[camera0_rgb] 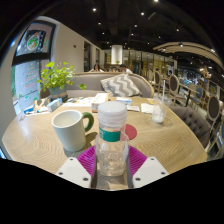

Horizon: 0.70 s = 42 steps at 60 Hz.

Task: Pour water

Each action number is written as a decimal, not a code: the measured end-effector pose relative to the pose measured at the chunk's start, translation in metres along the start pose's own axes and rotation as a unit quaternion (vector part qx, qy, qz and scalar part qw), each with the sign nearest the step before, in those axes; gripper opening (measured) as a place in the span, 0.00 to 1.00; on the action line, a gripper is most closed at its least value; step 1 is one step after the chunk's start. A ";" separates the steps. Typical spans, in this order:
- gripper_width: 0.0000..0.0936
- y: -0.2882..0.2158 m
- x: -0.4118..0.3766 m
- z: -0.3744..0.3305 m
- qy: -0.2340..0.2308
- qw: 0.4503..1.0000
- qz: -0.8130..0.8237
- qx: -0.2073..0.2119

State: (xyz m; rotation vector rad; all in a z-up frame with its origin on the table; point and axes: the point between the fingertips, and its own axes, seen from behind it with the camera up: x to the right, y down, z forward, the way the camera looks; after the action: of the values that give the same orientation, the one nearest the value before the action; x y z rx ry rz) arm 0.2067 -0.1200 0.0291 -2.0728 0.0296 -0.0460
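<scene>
A clear plastic water bottle point(112, 140) with a white cap and a teal label band stands upright between my gripper's point(112, 164) two fingers. The magenta pads point(87, 160) press on its lower body from both sides. A pale green mug point(70, 130) with its handle to the right stands on the wooden table point(40, 135), just left of the bottle and a little beyond the fingers. I cannot see whether the bottle's base rests on the table.
A red coaster point(129, 131) lies behind the bottle. A glass point(158, 113) stands farther right. A potted plant point(55, 78) is at the far left, papers and boxes point(100, 100) at the far edge, a sofa with a cushion point(122, 85) and chairs point(205, 110) beyond.
</scene>
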 end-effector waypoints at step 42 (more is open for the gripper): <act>0.40 -0.163 0.021 0.009 0.221 0.736 -0.639 0.016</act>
State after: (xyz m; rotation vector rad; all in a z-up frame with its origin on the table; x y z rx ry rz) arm 0.2287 -0.0342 0.1683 -1.6106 -1.0971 -1.3573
